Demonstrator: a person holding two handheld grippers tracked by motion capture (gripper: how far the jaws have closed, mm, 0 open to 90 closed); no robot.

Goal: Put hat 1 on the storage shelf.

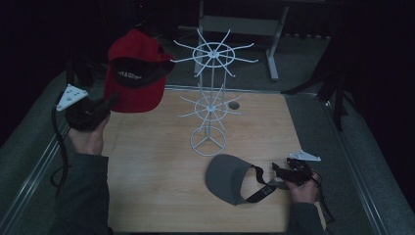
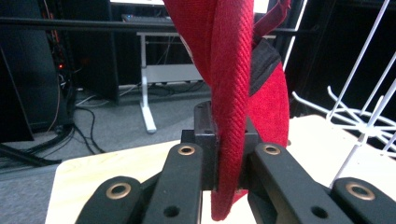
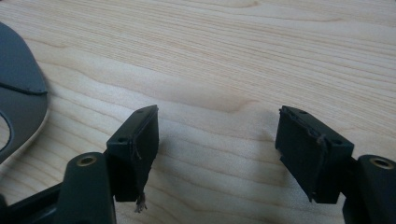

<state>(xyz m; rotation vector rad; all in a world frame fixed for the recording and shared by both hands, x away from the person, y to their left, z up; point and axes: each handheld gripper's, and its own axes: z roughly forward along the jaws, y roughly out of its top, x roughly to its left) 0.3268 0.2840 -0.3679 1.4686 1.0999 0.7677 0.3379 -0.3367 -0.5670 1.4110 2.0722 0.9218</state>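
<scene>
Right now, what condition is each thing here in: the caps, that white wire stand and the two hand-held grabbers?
Red cap: held up in the air by its brim, left of the stand.
Left gripper: shut on the red cap's brim.
Grey visor cap: lying flat on the table, strap loose.
Right gripper: open, nothing between its jaws, low over the table.
White wire stand: upright, all prongs bare.

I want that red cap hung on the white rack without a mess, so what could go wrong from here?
1. The left gripper pinches only the edge of the red cap's brim, so the cap might swing or slip as it nears the prongs.
2. The white wire rack looks light on a small base; a snagged prong could tip it.
3. The grey visor lies by the base, beside the open right gripper; a toppling rack could land on it.
</scene>
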